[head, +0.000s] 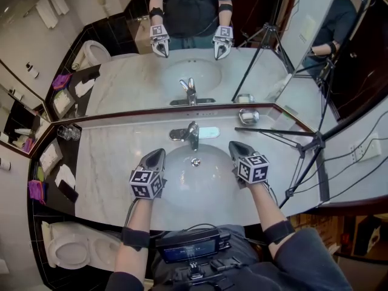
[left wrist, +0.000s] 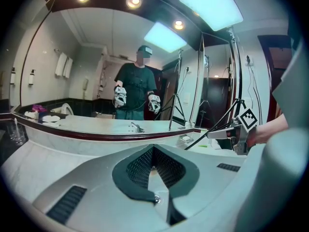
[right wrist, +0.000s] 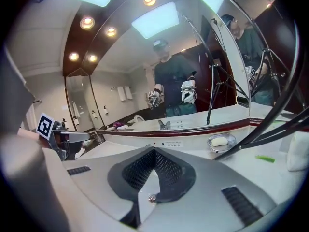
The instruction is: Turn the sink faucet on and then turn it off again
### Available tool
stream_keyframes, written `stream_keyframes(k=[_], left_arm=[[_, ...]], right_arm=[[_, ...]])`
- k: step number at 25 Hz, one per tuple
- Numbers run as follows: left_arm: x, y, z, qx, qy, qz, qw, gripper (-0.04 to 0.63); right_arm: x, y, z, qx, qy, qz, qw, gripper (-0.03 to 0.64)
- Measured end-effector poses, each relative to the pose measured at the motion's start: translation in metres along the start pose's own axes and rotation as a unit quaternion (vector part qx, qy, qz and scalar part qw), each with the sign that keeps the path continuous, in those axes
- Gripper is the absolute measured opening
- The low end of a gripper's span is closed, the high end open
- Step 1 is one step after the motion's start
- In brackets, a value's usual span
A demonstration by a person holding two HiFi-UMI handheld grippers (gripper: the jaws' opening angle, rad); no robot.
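Note:
The chrome faucet [head: 191,133] stands at the back rim of the white sink basin [head: 194,173], its spout over the bowl. I see no water stream. My left gripper [head: 160,153] hovers over the basin's left rim, shut and empty, apart from the faucet. My right gripper [head: 233,145] is over the basin's right rim, also shut with nothing in it, a short way right of the faucet. In the left gripper view the jaws [left wrist: 153,150] meet at their tips, and the right gripper [left wrist: 232,132] shows beyond them. In the right gripper view my own jaws hide the faucet itself.
A soap dish [head: 248,115] sits on the marble counter [head: 115,162] right of the faucet. A black tripod [head: 303,145] leans over the counter's right end. Drinking glasses [head: 68,132] and a tray [head: 50,156] are at the left. A toilet [head: 71,247] is below left.

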State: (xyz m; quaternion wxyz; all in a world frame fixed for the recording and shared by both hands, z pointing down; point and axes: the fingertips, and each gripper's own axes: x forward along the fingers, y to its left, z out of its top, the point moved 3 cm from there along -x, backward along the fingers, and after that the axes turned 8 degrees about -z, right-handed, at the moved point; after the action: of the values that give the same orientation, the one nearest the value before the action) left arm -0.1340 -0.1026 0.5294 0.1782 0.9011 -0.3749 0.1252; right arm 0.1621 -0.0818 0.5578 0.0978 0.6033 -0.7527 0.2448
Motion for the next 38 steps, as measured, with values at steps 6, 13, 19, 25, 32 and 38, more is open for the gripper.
stream_keyframes(k=[6,13,19,25,32,38], left_arm=[[0.001,-0.004,0.0,0.005,-0.001,-0.005,1.0,-0.006],[0.002,-0.005,0.001,0.014,0.001,-0.001,0.9999,-0.006],[0.001,-0.003,0.001,0.017,0.004,0.005,0.9998,-0.006],[0.001,0.001,0.0,0.019,0.006,0.013,0.9997,-0.006],[0.006,0.012,-0.003,0.015,0.01,0.022,0.9996,-0.006],[0.007,0.022,-0.005,0.011,0.011,0.027,0.9995,-0.006]], right_arm=[[-0.006,-0.005,-0.009,0.006,0.0,-0.001,1.0,0.017],[-0.004,-0.005,-0.016,-0.013,0.006,-0.002,1.0,0.018],[0.008,0.0,-0.018,-0.123,0.015,-0.023,0.992,0.023],[0.039,0.035,-0.018,-0.332,0.018,-0.01,0.943,0.078],[0.08,0.076,-0.027,-0.531,0.011,0.026,0.847,0.168],[0.11,0.098,-0.033,-0.606,0.002,0.038,0.795,0.23]])
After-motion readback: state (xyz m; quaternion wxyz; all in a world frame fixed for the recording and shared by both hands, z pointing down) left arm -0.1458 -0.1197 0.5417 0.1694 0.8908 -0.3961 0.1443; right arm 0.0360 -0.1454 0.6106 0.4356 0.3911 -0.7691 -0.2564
